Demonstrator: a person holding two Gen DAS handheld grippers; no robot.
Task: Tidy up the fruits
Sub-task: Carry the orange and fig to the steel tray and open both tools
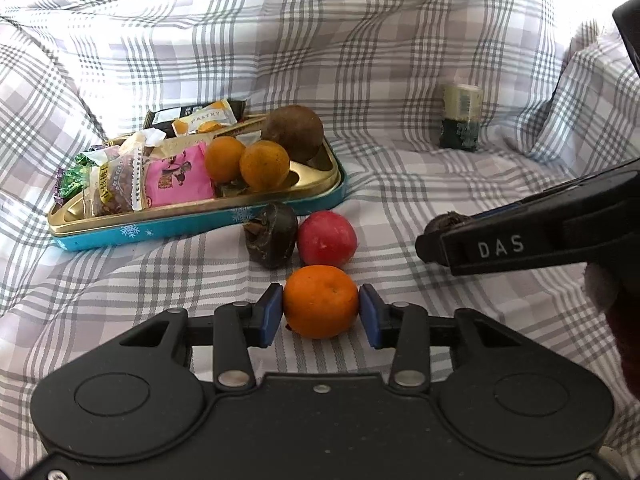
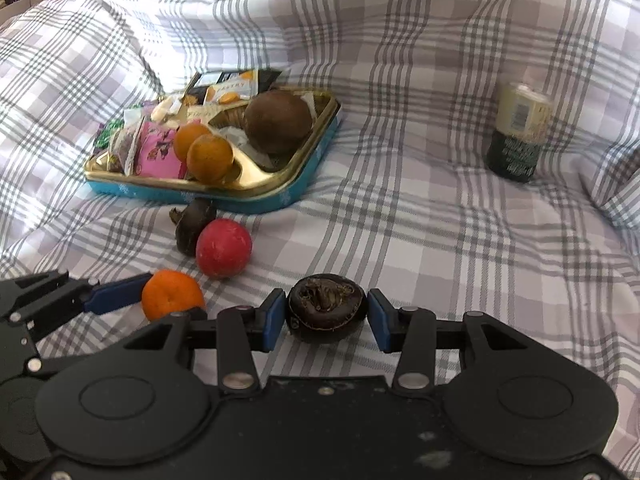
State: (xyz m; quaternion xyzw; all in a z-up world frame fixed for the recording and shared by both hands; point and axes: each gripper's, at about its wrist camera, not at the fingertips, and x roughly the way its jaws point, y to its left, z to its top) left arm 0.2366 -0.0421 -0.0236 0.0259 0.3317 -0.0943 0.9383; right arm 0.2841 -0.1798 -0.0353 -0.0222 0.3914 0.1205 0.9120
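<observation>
My left gripper [image 1: 322, 306] has its blue pads against both sides of an orange tangerine [image 1: 320, 300] that lies on the checked bedsheet; one of its fingers [image 2: 120, 296] shows beside that tangerine [image 2: 172, 294] in the right wrist view. My right gripper [image 2: 326, 314] is shut on a dark brown wrinkled fruit [image 2: 326, 308], also seen at its tip [image 1: 444, 222] in the left wrist view. A red fruit [image 1: 326, 238] and a second dark fruit [image 1: 272, 240] lie just in front of a blue-and-gold tin [image 1: 200, 220]. In the tin sit two small oranges [image 1: 264, 166] and a big brown fruit [image 1: 294, 130].
Snack packets [image 1: 176, 176] fill the left part of the tin. A cream and dark green can [image 2: 518, 136] stands alone at the far right. Raised folds of the checked bedding [image 1: 48, 92] rise on the left, at the back and at the right edge.
</observation>
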